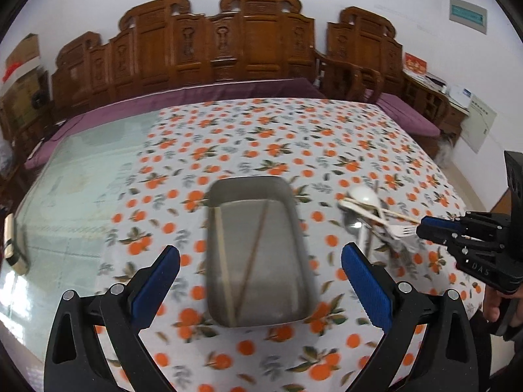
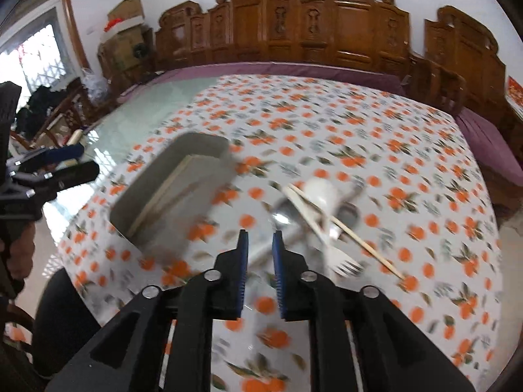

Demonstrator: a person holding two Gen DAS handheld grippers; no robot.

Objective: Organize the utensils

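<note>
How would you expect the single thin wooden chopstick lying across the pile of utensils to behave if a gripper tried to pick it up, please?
The thin wooden chopstick looks slim and straight, so probably stiff and light. It rests on the white spoon and the silver fork, so it may roll or slide off when nudged. Gripped near one end, it would likely pivot between the pads.

Tablecloth (image 1: 261,137), frame centre: white, printed with orange fruit and grey-green leaves. Tray (image 1: 294,228), centre: dull grey metal. Spoon (image 1: 364,196), right: white. Gripper pads (image 1: 366,281), lower frame: blue on black. Bench cushion (image 2: 294,68), upper frame: purple.
</note>
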